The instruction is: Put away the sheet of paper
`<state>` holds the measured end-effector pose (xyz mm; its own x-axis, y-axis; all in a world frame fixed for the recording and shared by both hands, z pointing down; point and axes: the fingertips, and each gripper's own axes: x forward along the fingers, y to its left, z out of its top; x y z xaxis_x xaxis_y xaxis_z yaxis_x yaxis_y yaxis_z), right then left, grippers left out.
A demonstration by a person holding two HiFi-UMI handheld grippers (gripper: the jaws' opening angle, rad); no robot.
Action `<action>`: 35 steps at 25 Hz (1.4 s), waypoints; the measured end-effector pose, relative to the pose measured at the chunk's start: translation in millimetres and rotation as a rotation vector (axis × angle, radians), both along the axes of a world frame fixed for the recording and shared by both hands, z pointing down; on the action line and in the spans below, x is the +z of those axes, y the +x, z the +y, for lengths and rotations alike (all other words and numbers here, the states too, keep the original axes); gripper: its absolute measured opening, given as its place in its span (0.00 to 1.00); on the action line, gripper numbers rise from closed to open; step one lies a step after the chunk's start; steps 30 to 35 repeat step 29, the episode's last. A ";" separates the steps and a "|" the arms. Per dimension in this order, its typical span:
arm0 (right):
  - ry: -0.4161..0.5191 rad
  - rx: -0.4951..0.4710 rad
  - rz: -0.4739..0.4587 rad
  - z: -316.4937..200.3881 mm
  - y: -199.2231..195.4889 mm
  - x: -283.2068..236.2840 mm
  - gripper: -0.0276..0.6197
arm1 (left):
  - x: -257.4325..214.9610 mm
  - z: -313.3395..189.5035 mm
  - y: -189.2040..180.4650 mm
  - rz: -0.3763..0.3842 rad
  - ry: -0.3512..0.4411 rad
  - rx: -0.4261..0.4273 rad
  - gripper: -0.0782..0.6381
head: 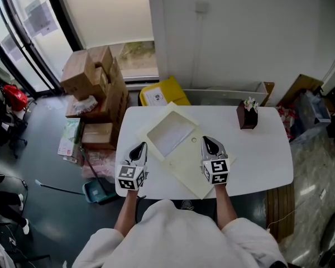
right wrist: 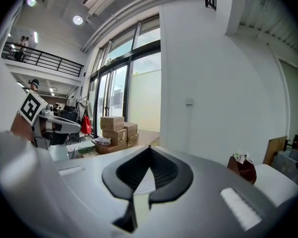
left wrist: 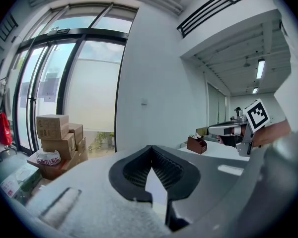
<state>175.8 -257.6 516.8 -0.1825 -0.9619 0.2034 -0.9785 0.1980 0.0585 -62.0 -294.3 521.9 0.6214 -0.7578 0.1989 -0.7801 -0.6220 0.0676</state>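
Observation:
A white sheet of paper (head: pixel 172 134) lies on a pale yellow open folder (head: pixel 191 169) in the middle of the white table (head: pixel 268 149). My left gripper (head: pixel 138 149) hovers at the table's front left, just left of the folder, with its jaws shut and nothing between them (left wrist: pixel 153 157). Over the folder's right edge my right gripper (head: pixel 210 144) is also shut and holds nothing (right wrist: pixel 149 158). Neither gripper touches the sheet. Each gripper view looks level across the room, so the sheet does not show there.
A small brown holder with flowers (head: pixel 247 116) stands at the table's back right. Stacked cardboard boxes (head: pixel 95 85) and a teal dustpan (head: pixel 97 191) sit on the floor to the left. A yellow bin (head: pixel 163 94) is behind the table, against the wall.

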 end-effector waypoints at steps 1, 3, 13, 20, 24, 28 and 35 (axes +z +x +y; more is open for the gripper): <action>0.003 0.004 -0.001 -0.7 0.8 -0.7 0.04 | -0.3 -0.6 -0.2 0.000 0.001 -0.001 0.11; 0.005 0.009 0.000 -1.7 1.5 -1.8 0.04 | -1.1 -1.5 -1.2 0.003 0.001 -0.004 0.11; -0.007 0.008 0.003 -2.7 -2.1 3.2 0.04 | 1.6 -2.5 -1.9 0.007 -0.001 -0.008 0.11; -0.020 0.010 -0.001 -0.2 -6.9 9.9 0.04 | 4.1 -1.2 -2.2 0.014 -0.010 -0.010 0.11; -0.029 0.012 -0.003 -0.3 -7.8 12.8 0.04 | 5.7 -1.9 -2.5 0.012 -0.015 -0.010 0.11; -0.032 0.018 0.001 -2.4 -8.2 14.9 0.04 | 7.7 -4.5 -4.7 0.011 -0.018 -0.010 0.11; -0.033 0.019 0.001 -3.2 -8.3 15.3 0.04 | 8.1 -5.4 -5.2 0.011 -0.018 -0.009 0.11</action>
